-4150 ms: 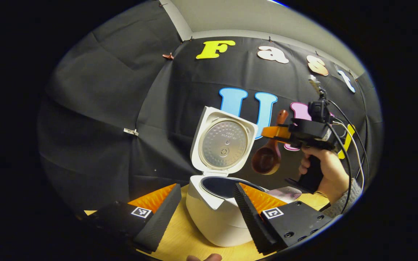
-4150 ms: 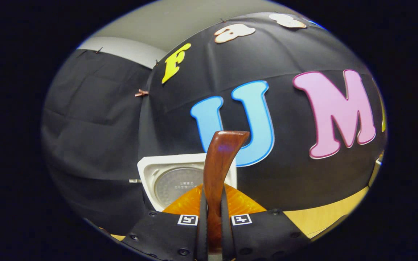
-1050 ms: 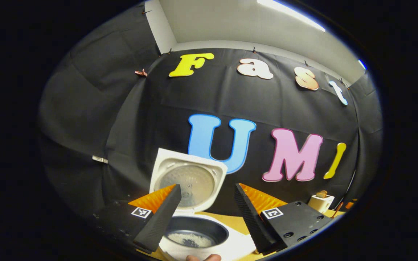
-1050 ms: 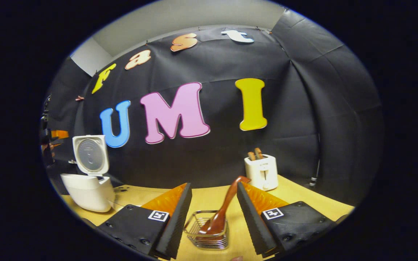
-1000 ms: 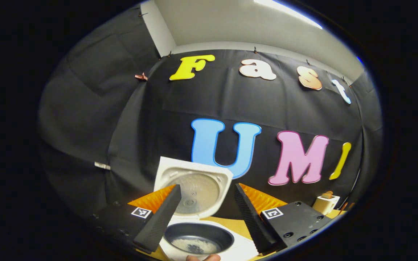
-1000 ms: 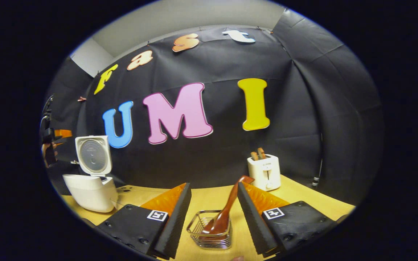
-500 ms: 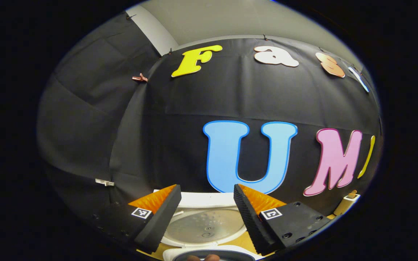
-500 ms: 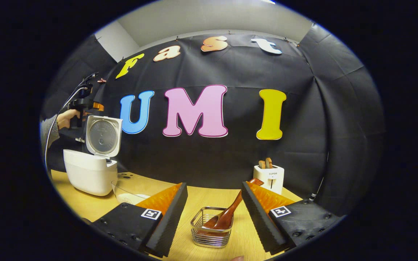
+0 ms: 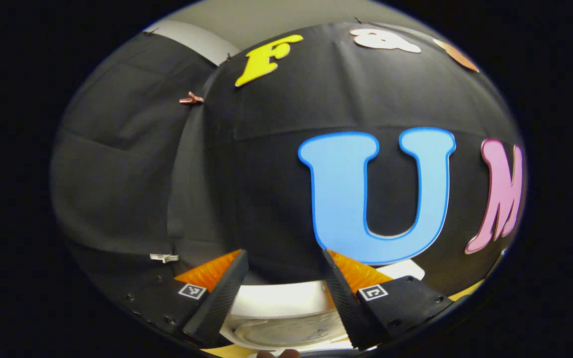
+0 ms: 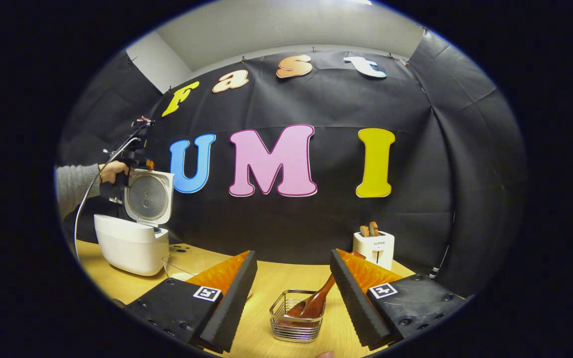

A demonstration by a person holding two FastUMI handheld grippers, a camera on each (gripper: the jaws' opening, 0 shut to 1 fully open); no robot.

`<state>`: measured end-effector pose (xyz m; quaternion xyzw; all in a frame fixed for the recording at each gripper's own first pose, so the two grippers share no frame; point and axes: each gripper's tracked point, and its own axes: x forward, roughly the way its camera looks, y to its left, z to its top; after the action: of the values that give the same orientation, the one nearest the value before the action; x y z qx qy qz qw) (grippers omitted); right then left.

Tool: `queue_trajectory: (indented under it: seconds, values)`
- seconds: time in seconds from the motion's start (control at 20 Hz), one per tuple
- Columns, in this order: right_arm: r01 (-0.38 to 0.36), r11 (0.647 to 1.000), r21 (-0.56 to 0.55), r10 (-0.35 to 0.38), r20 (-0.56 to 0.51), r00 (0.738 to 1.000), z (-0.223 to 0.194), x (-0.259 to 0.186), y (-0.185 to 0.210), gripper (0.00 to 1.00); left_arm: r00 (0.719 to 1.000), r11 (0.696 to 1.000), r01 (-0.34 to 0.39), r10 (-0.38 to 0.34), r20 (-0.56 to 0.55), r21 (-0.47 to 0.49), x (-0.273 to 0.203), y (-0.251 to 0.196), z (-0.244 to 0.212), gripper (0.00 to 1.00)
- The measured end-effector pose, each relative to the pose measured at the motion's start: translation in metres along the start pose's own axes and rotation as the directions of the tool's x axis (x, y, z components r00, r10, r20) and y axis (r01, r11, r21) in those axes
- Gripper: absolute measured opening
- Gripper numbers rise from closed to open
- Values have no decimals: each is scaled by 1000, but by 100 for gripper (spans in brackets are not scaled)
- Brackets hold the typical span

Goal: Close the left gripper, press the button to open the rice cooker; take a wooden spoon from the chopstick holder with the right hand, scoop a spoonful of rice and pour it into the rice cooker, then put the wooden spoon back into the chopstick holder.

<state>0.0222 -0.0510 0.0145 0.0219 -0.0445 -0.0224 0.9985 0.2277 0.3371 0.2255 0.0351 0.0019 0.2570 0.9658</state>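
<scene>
Right gripper point(image 10: 290, 278), jaws wide, hovers over the wire chopstick holder point(image 10: 297, 316) holding the wooden spoon point(image 10: 316, 299) at the desk's point(image 10: 286, 273) front edge. Left gripper point(image 9: 281, 278), jaws wide, straddles the rice cooker's point(image 10: 130, 241) raised lid point(image 9: 279, 298).

grey sleeve point(image 10: 75, 185), square markers, screws

White toaster point(image 10: 378, 248) at back right of wooden table point(image 10: 276, 276), close to black cloth wall point(image 10: 435, 164); two brown slices sticking up from its slots. Clear glass bowl point(image 10: 182, 263) on table, left of centre, w/ something white in bottom. Cable point(image 10: 443, 256) hanging down wall right of toaster. Small metal clip point(image 9: 164, 257) pinned on cloth; pale wall strip point(image 10: 271, 25) above cloth.
</scene>
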Motion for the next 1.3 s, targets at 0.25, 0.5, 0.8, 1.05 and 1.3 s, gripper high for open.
queue_trajectory:
  seconds: [0.25,0.5,0.8,1.05,1.3]
  values:
    - [1,1000,6,-1,-11,1000,0,-1,-4,92,999,999,45,-45,-3,-7,-13,-3,8,98]
    - [-13,998,57,12,9,1000,15,-7,-9,92,992,993,120,-120,24,1,-50,-4,21,98]
    - [-10,995,102,5,52,999,41,-18,-26,92,985,985,172,-172,33,6,-64,10,19,97]
    - [-48,988,146,40,63,997,52,-27,-23,93,982,981,191,-191,2,-24,-47,23,21,96]
    - [-96,986,135,92,38,995,49,-28,-7,93,974,976,213,-215,-69,-44,-25,26,28,96]
